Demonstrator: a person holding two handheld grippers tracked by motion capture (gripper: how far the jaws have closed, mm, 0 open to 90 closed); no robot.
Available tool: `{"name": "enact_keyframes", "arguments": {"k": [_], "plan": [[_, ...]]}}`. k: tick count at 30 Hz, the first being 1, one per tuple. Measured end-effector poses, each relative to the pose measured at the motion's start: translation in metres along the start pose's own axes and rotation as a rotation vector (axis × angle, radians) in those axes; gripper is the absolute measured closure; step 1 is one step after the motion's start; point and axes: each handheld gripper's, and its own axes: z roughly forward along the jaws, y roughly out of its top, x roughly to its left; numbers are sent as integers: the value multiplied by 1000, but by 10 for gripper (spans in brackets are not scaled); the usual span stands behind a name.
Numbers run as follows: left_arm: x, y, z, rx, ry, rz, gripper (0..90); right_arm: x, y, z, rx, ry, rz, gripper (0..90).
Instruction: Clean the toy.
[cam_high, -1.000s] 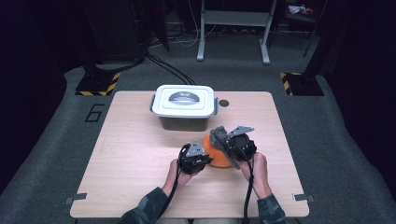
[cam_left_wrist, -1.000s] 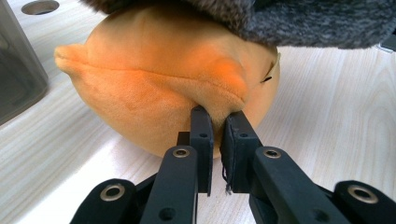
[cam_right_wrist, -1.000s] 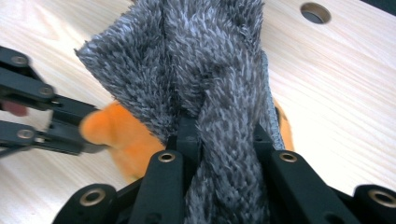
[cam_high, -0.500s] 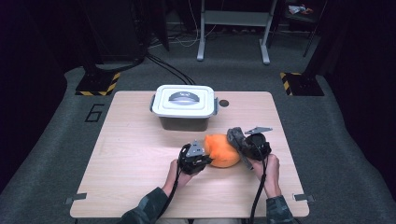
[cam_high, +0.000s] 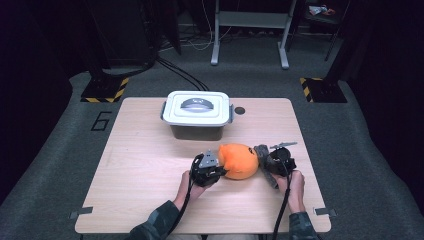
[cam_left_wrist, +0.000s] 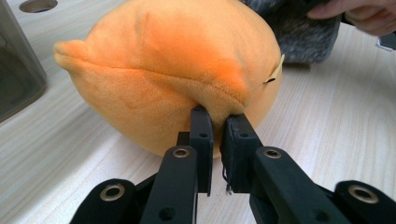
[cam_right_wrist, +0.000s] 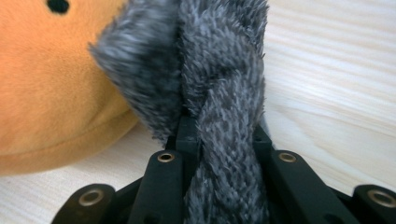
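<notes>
One round orange plush toy lies pinched by the left gripper; the right gripper clamps its one grey furry part. One lidded white plastic box stands at 11 o'clock, apart.

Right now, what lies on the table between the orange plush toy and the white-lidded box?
Nothing: in the high view, bare wooden table separates the orange plush toy from the white-lidded box, which stands apart behind it.

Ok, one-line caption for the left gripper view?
Left tool pinching a seam of the orange plush toy on the wooden table.
</notes>
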Motion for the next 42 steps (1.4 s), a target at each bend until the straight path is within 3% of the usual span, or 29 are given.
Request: {"name": "enact_keyframes", "arguments": {"k": [5,9,10,12,15,20,23,28,31,35,38,42], "plan": [[1,-2,1,-3,2,-4,829,1,4,-29,-93,-25,-31,741],[1,-2,1,-9,4,-3,827,19,13,-49,-168,-14,-74,740],[1,-2,2,-10,4,-3,826,23,15,-52,-180,2,-104,740],[1,-2,1,-11,6,2,822,36,19,-53,-184,26,-127,740],[0,-1,-1,-20,15,13,791,48,23,-41,-150,18,-174,741],[-1,-4,-2,-32,34,32,620,46,22,-36,-140,24,-150,742],[-3,-5,0,-20,29,22,502,45,22,-36,-141,24,-150,742],[-6,-8,7,13,52,34,440,46,22,-36,-133,22,-132,741],[-8,-8,11,14,78,52,480,47,22,-36,-138,22,-140,742],[-8,-7,14,10,95,65,693,47,21,-37,-140,18,-140,742],[-6,-6,16,-9,85,48,804,46,20,-38,-143,15,-139,742],[-5,-3,15,-16,51,30,825,43,18,-44,-150,11,-146,742]]}}
